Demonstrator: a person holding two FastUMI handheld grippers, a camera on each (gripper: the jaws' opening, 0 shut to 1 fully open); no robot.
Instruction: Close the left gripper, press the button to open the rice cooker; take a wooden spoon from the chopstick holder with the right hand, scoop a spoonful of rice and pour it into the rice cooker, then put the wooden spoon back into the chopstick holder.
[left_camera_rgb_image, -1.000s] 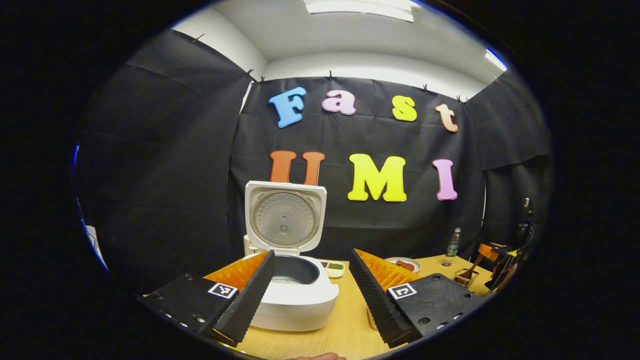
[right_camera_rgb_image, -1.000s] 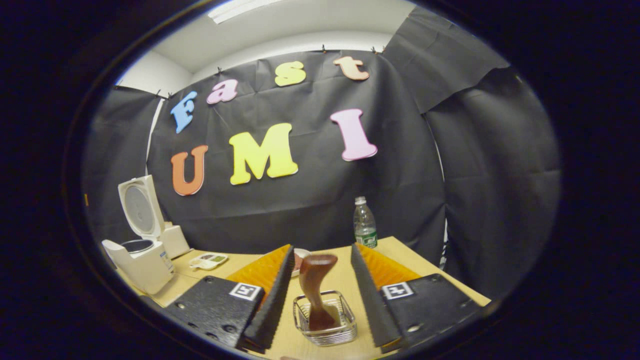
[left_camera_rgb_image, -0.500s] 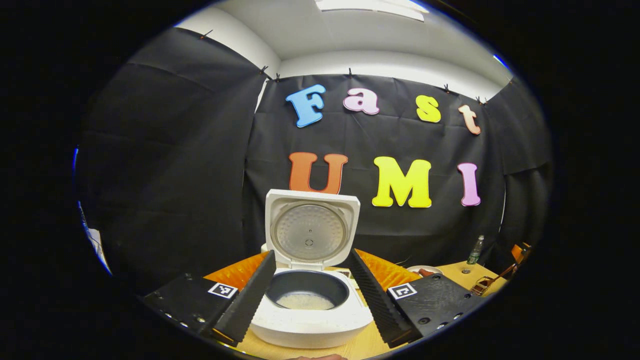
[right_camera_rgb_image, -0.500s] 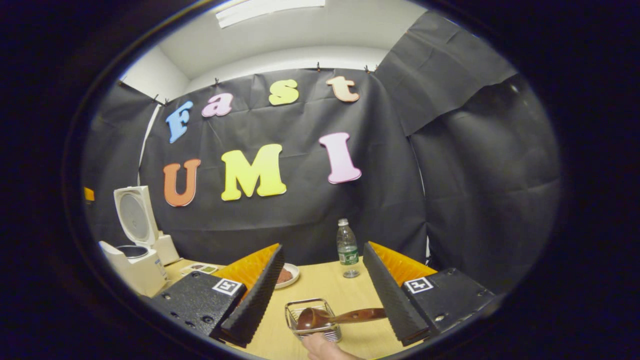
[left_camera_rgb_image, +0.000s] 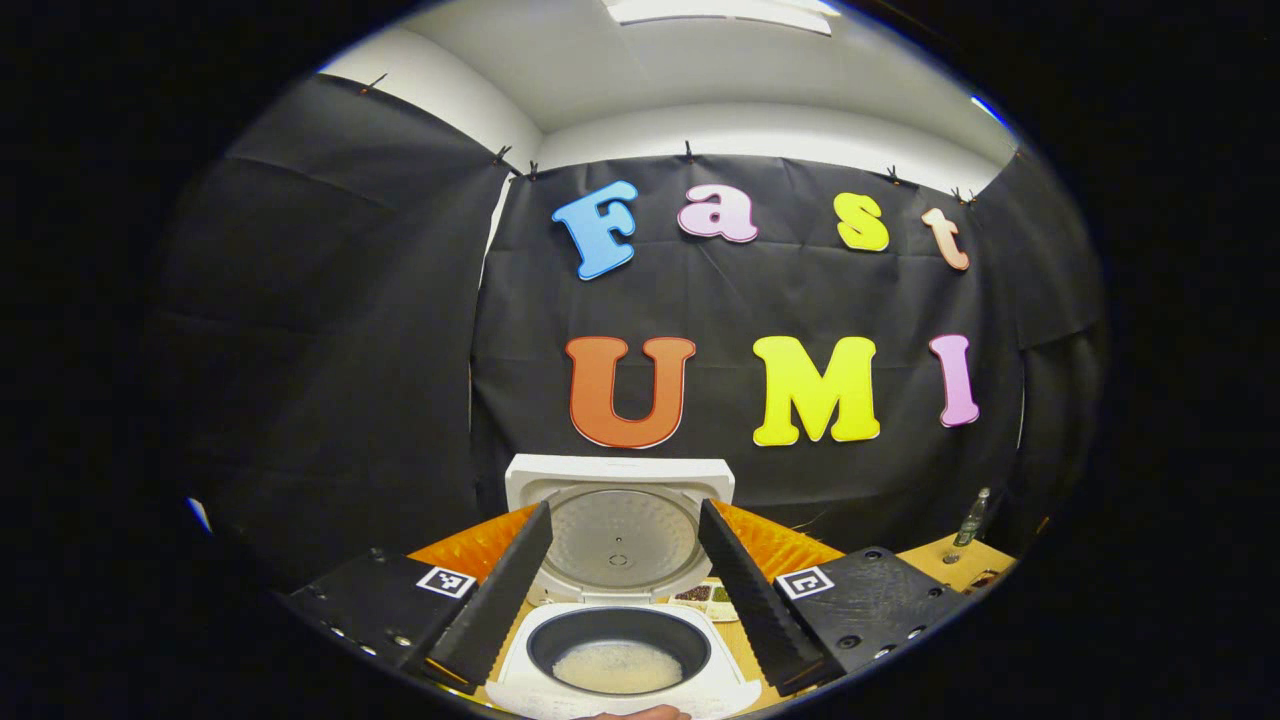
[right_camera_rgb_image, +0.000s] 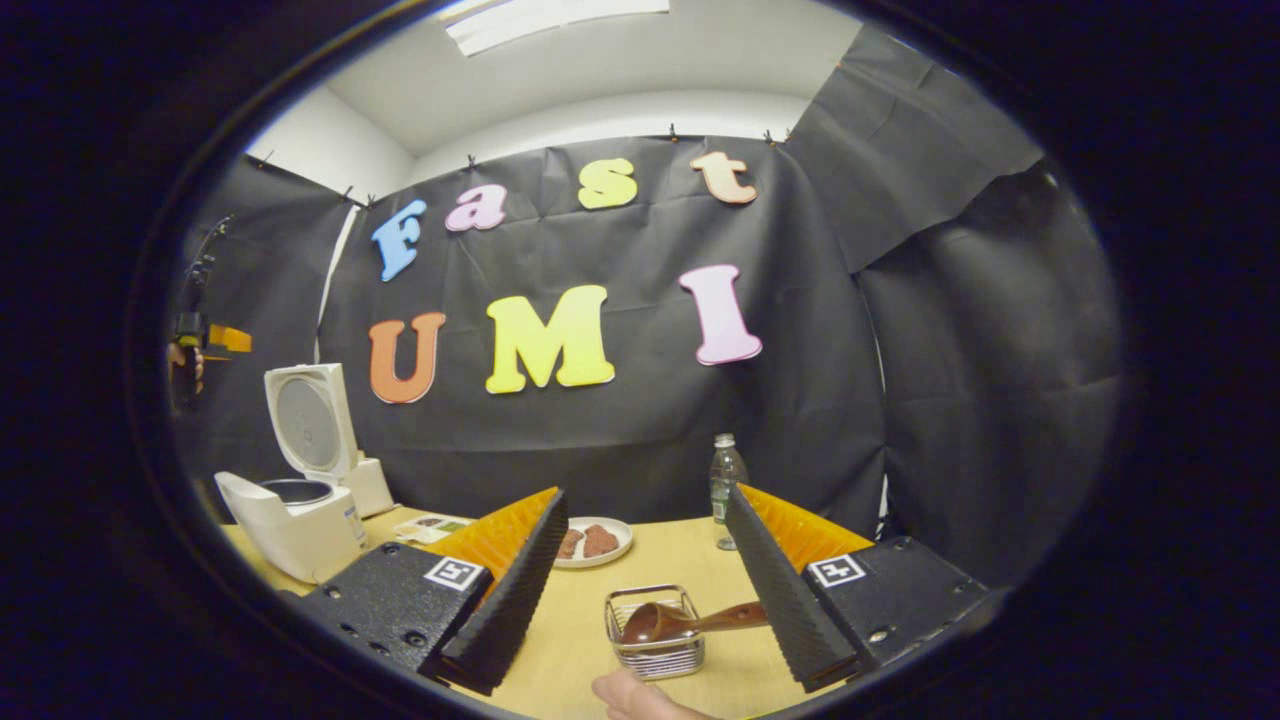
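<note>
Between my right gripper's (right_camera_rgb_image: 645, 600) spread fingers, the wooden spoon (right_camera_rgb_image: 690, 622) lies across the chopstick holder (right_camera_rgb_image: 655, 648) — light, stiff, smooth. I'd pinch its handle; my left gripper (left_camera_rgb_image: 622, 590) also gapes.

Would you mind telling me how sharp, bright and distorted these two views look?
Left gripper view: sharp, fisheye bowing of the wall, a ceiling light blown out, rice cooker evenly lit. Right gripper view: also sharp, stronger bowing at the edges, spoon and holder clear, soft shadows on the table.

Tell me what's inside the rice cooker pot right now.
In the left gripper view, the rice cooker stands open, and a shallow layer of white rice covers the bottom of its dark inner pot. The pot's near wall hides the front edge of the rice.
</note>
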